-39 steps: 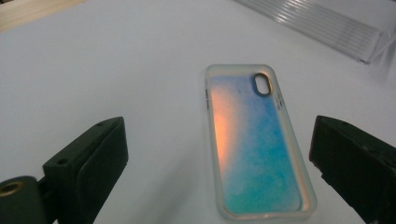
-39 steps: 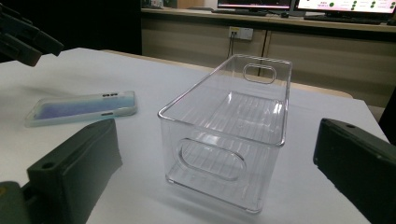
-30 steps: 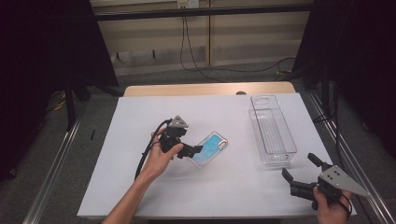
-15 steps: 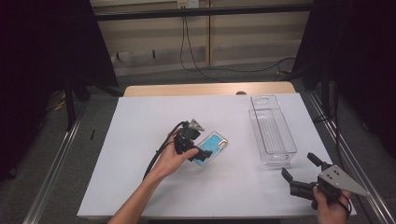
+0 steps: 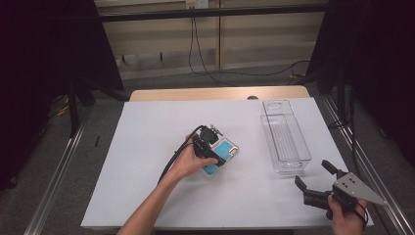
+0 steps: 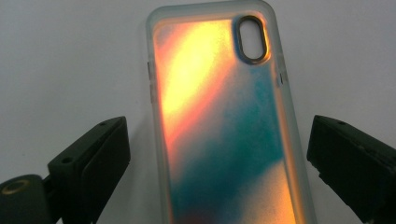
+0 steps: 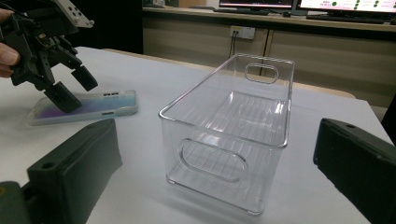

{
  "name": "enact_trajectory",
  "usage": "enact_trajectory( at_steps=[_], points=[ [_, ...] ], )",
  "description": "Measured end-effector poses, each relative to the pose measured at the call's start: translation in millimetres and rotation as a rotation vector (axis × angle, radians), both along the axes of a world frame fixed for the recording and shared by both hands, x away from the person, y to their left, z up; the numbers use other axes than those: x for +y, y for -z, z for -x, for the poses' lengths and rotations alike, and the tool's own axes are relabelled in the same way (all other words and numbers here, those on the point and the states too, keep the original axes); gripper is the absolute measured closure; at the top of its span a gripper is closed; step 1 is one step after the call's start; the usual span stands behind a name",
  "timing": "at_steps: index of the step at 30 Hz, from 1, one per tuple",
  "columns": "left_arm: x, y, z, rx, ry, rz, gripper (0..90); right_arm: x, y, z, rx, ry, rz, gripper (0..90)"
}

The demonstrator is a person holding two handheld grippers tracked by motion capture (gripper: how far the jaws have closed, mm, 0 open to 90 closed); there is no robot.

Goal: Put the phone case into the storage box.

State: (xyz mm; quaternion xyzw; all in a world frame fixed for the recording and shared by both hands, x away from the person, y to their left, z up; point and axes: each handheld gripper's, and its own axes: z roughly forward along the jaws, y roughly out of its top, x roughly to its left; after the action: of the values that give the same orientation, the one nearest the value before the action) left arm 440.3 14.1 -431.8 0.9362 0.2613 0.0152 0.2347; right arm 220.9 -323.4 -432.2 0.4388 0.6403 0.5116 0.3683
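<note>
My left tool (image 5: 219, 155) is moving in from the left and is now settling over the iridescent phone case (image 6: 224, 130), which is lying flat on the white table (image 5: 147, 147). Nothing is gripped yet: its jaws are standing wide, straddling the case without touching it. Lifting it, probably into the clear plastic bin (image 7: 233, 130), is remaining. My right tool (image 5: 318, 187) is waiting open and empty near that bin.

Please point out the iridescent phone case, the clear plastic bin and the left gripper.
iridescent phone case (image 6: 224, 135), left gripper view, back panel.
clear plastic bin (image 7: 224, 116), right gripper view, ribbed floor.
left gripper (image 5: 221, 155), high view, between fingertips.
</note>
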Motion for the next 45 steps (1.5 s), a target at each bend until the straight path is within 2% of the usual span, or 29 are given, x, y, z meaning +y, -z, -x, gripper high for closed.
enact_trajectory(
  at_steps=[5,9,13,14,17,22,26,30,45],
  points=[
    [-6.1,1.3,0.4,0.01,0.029,-0.01,6.6,0.0,0.1,-0.2,0.001,0.0,0.001,0.0],
    [-10.0,5.0,0.4,0.013,0.035,-0.04,6.2,-0.1,0.1,-0.1,0.0,0.0,0.001,0.0],
    [-10.9,6.5,1.3,0.008,0.046,-0.04,4.1,-0.4,0.1,0.1,0.001,0.002,0.0,0.0],
    [-11.4,7.4,2.4,0.001,0.046,-0.04,3.2,-0.4,0.1,0.1,0.002,0.002,0.0,0.0],
    [-15.8,9.7,6.5,-0.032,0.064,-0.08,0.4,-0.2,0.1,0.6,0.002,0.003,0.001,0.0],
    [-12.0,11.0,7.8,-0.043,0.055,-0.049,0.5,-0.4,-0.1,1.3,-0.001,0.003,0.001,0.0],
    [-11.7,10.6,8.6,-0.045,0.04,-0.045,1.6,0.0,0.1,0.9,0.002,0.005,0.002,0.0],
    [-8.9,6.5,8.3,-0.054,0.028,-0.039,13.0,0.3,0.1,1.1,0.002,0.004,0.003,0.0],
    [-10.6,3.7,9.3,-0.044,0.017,-0.057,16.7,-0.3,0.2,0.6,0.002,0.005,0.003,0.0]
  ],
)
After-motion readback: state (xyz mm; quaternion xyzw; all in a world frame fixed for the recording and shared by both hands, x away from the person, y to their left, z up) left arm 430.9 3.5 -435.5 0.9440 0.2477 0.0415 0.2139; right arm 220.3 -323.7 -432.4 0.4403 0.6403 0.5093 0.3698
